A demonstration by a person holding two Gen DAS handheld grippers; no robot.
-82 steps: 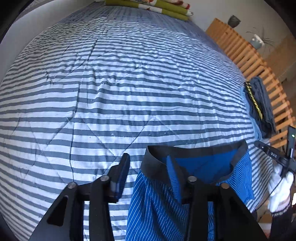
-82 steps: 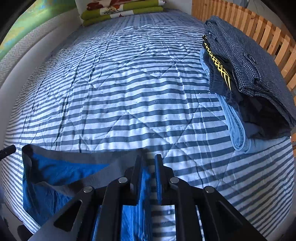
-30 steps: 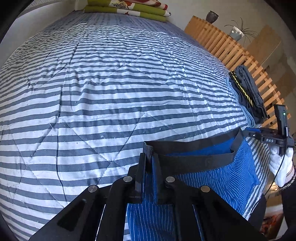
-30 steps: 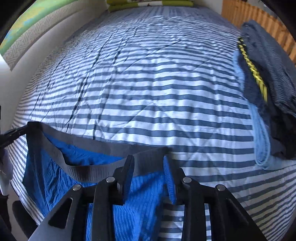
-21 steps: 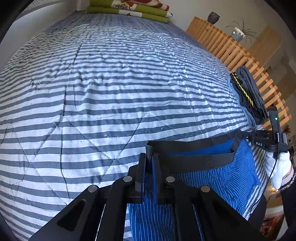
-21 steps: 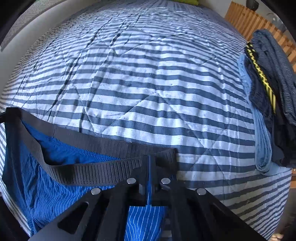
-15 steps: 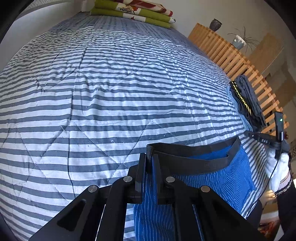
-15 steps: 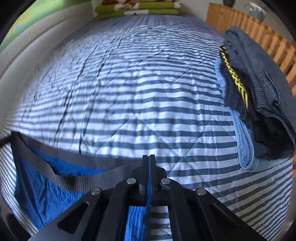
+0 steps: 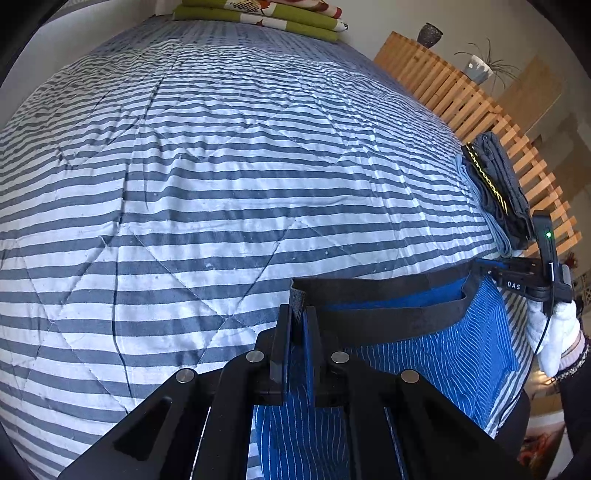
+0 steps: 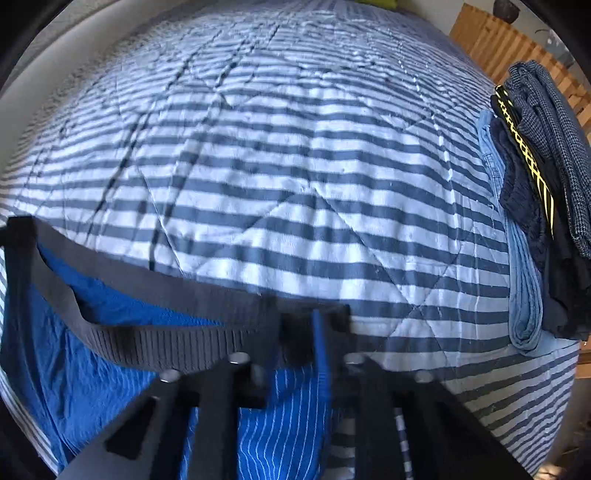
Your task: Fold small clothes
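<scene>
Open quilt ahead of us, clutter only along the right edge.

In both wrist views we see the striped quilt lying bare across the centre and left of the frame, so there we could pass freely. At the right edge a stack of folded clothes sits on the quilt, with the slatted wooden rail just behind it. At the top of the left wrist view, folded green bedding blocks the far end. The blue shorts span the lower frame between us.
</scene>
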